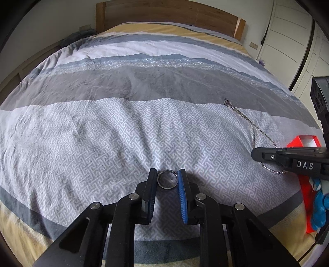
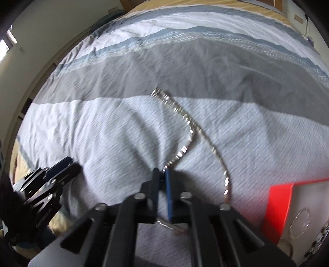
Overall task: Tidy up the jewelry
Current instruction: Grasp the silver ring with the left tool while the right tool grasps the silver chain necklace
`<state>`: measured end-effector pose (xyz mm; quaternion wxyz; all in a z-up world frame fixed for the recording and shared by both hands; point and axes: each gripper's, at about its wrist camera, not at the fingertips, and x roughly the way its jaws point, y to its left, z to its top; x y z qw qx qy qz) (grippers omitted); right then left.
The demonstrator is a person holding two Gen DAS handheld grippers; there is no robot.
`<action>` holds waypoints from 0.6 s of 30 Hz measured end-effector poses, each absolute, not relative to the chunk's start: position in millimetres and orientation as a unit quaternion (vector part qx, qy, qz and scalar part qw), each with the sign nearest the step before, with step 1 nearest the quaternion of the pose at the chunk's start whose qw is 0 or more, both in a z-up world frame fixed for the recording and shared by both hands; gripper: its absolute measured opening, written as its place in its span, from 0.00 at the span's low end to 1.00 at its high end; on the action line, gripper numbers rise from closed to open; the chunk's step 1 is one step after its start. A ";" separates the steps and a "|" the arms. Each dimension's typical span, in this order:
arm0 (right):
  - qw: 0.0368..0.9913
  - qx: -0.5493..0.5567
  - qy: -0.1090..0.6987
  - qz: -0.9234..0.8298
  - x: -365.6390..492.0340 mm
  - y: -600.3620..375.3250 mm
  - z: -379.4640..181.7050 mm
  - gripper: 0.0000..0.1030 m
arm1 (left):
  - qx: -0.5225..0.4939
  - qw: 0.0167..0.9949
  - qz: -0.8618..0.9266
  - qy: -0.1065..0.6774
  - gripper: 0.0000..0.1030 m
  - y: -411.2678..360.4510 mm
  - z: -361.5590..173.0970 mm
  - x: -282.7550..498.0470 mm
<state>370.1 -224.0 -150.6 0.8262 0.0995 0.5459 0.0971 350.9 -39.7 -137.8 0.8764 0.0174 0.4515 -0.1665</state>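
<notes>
1. Left wrist view: the left gripper (image 1: pixel 167 177) fills the bottom centre of the frame, its 2 black fingers angled down onto a bed cover (image 1: pixel 102 127) with grey, white and patterned bands.
2. A dark metal ring (image 1: pixel 167 179) lies flat on the cover between the fingertips. The black left pad and the blue right pad both sit against the ring's rim, so the jaws are narrowed onto the ring and look to be gripping it.
3. At the right edge of the frame the right gripper (image 1: pixel 254 154) reaches in sideways, black, with white letters "DAS" on its body. Its tips lie over a silver chain (image 1: pixel 242 114) that runs from the right middle of the frame down to those tips, with a loop showing just below them.
4. A red box (image 1: pixel 304 141) shows behind the right gripper at the far right; something blue (image 1: pixel 318 207) lies lower at the right edge.
5. A wooden headboard (image 1: pixel 164 12) spans the top of the frame.
6. Right wrist view: somewhat blurred. The right gripper (image 2: pixel 162 172) sits at bottom centre with its jaws pressed together, and the chain (image 2: pixel 185 117) is pinched at the tips.
7. From the tips the chain climbs to the upper centre, then curves back down the right side of the gripper.
8. The red box (image 2: pixel 277 205) sits at the lower right, with a thin hoop (image 2: pixel 299 222) inside on its white lining.
9. The left gripper (image 2: pixel 72 164) shows at the lower left of the frame; its opening cannot be told here.
</notes>
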 end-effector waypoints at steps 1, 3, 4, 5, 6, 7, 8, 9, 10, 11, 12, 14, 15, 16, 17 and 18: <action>0.827 0.107 0.542 0.104 365.4 -223.9 -148.0 0.03 | 0.017 0.877 -0.167 0.451 0.19 -38.9 -135.7 348.5; 0.829 0.120 0.533 0.116 355.7 -223.4 -142.3 0.02 | 0.016 0.877 -0.168 0.449 0.19 -37.7 -130.7 342.4; 0.831 0.123 0.529 0.121 350.3 -222.6 -137.8 0.02 | 0.016 0.878 -0.167 0.449 0.19 -37.8 -128.4 339.7; 0.832 0.125 0.525 0.125 346.4 -222.1 -134.7 0.02 | 0.014 0.878 -0.167 0.448 0.19 -37.7 -125.5 337.0; 0.834 0.127 0.521 0.130 341.2 -221.4 -129.6 0.02 | 0.013 0.879 -0.167 0.446 0.19 -37.3 -122.0 333.7; 0.835 0.129 0.517 0.133 337.6 -220.8 -124.7 0.02 | 0.014 0.880 -0.167 0.445 0.19 -37.3 -119.4 330.8; 0.837 0.132 0.512 0.139 332.0 -220.5 -117.6 0.02 | 0.015 0.880 -0.168 0.443 0.19 -37.5 -115.7 327.0; 0.839 0.134 0.509 0.141 328.7 -219.9 -112.1 0.02 | 0.016 0.881 -0.169 0.442 0.19 -37.9 -111.9 322.9; 0.841 0.137 0.504 0.144 323.7 -220.3 -104.8 0.02 | 0.016 0.882 -0.171 0.440 0.19 -38.7 -108.0 318.2; 0.842 0.139 0.500 0.146 320.6 -220.4 -98.9 0.02 | 0.016 0.882 -0.171 0.439 0.19 -40.3 -104.9 315.3; 0.845 0.139 0.495 0.149 317.1 -219.4 -91.4 0.02 | 0.015 0.883 -0.172 0.437 0.19 -40.6 -101.2 311.9; 0.849 0.140 0.485 0.153 307.5 -219.1 -76.4 0.02 | 0.014 0.885 -0.174 0.432 0.19 -41.9 -92.0 303.1; 0.851 0.141 0.481 0.155 303.6 -220.0 -70.8 0.02 | 0.013 0.886 -0.175 0.430 0.19 -43.1 -88.0 299.7; 0.853 0.142 0.477 0.156 299.0 -220.6 -64.5 0.02 | 0.013 0.887 -0.176 0.427 0.19 -43.8 -83.1 295.3; 0.855 0.145 0.472 0.158 292.9 -221.3 -55.9 0.02 | 0.015 0.888 -0.177 0.424 0.19 -44.6 -77.8 290.4; 0.856 0.147 0.468 0.160 290.0 -221.7 -50.1 0.02 | 0.016 0.889 -0.178 0.421 0.19 -45.4 -72.5 285.7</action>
